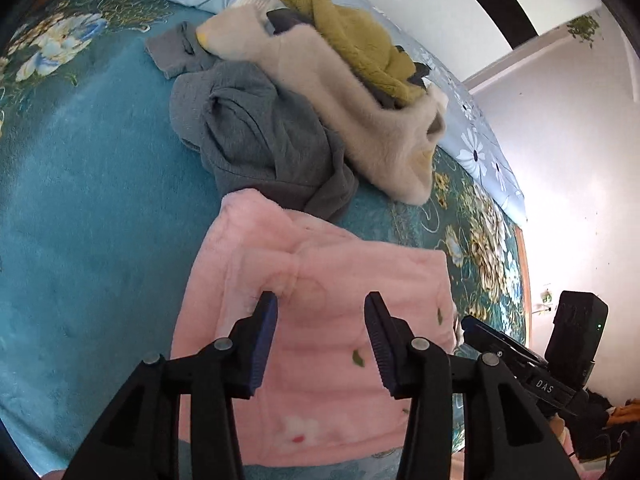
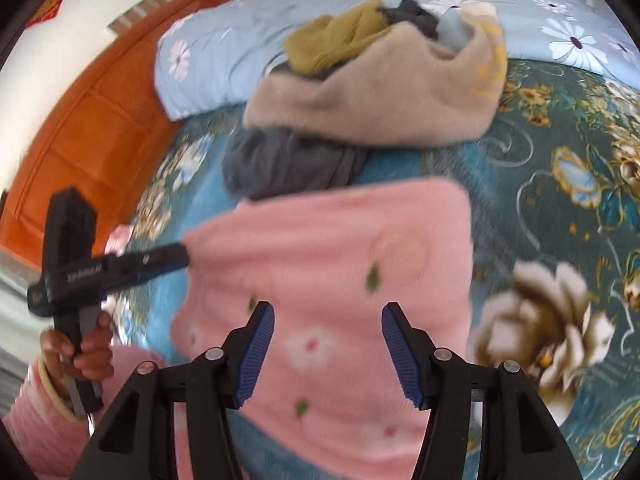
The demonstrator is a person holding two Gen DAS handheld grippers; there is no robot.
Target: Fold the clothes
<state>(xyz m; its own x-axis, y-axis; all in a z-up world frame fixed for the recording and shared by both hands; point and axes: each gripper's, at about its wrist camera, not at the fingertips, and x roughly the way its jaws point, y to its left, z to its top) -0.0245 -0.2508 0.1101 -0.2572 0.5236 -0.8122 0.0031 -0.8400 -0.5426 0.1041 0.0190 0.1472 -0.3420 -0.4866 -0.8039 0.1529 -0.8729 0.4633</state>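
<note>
Below both wide, empty-jawed grippers, left (image 1: 320, 312) and right (image 2: 328, 322), a fluffy pink garment (image 1: 320, 292) lies folded flat; unfolded clothes (image 1: 280, 120) heap at 12 o'clock.

I see the folded garment (image 1: 320, 320) flat on the bed (image 1: 100, 220); behind it, touching, a crumpled sweater (image 1: 260, 140), then a heaped pile (image 1: 360, 100), pillow (image 2: 212, 64) behind.

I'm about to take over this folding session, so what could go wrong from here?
1. The pink fleece garment looks folded, and both the left gripper and right gripper are open over it; a careless grab might undo the fold.
2. The grey knit garment lies at its far edge, so moving one could drag the other.
3. The right wrist view is blurred, so aim could be off.
</note>
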